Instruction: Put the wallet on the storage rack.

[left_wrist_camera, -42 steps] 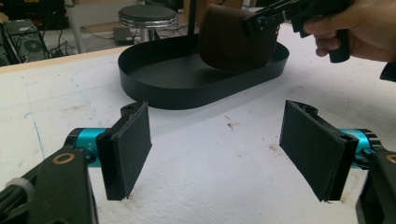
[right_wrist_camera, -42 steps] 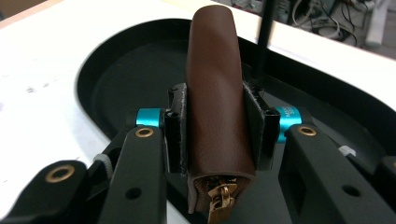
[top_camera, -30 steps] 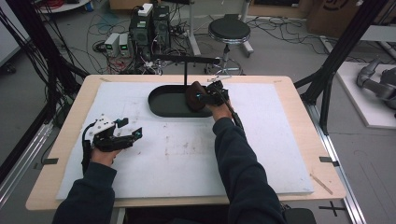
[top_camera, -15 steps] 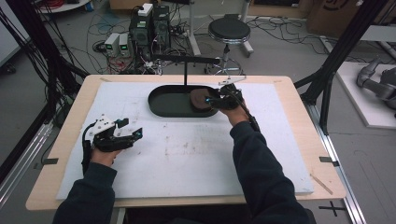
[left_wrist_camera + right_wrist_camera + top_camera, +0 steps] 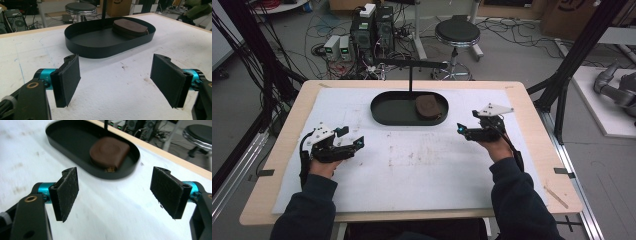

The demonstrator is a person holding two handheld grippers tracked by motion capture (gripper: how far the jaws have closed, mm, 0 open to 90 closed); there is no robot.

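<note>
Tray (image 5: pixel 384 111): black oval, near the far edge of the white mat (image 5: pixel 422 170), about midway between its left and right edges; a thin black post (image 5: pixel 411 80) rises at the tray's far wall.
Pouch (image 5: pixel 428 106): brown, flat, rounded, lying inside the tray at its right end, close to the wall there; in the right gripper view (image 5: pixel 109 153) its near edge lies just short of the tray wall.
Right gripper (image 5: pixel 463 131): over the mat near the right edge, beside the tray's right end and clear of it, pointing left; its jaws stand wide apart and have just been opening, with nothing between the pads (image 5: pixel 67 192); bare mat shows in the gap.
Left gripper (image 5: pixel 353 142): over the mat by the left edge, well apart from the tray, pointing towards the middle of the mat; jaws spread wide and empty, pads (image 5: pixel 68 78) framing bare mat, the tray (image 5: pixel 107 46) and pouch (image 5: pixel 131 27) beyond them.
Hands: each gripper is held in a hand with a dark sleeve coming in from the near edge of the table (image 5: pixel 292 100).
Mat: white, faintly smudged, covering most of the wooden table.
</note>
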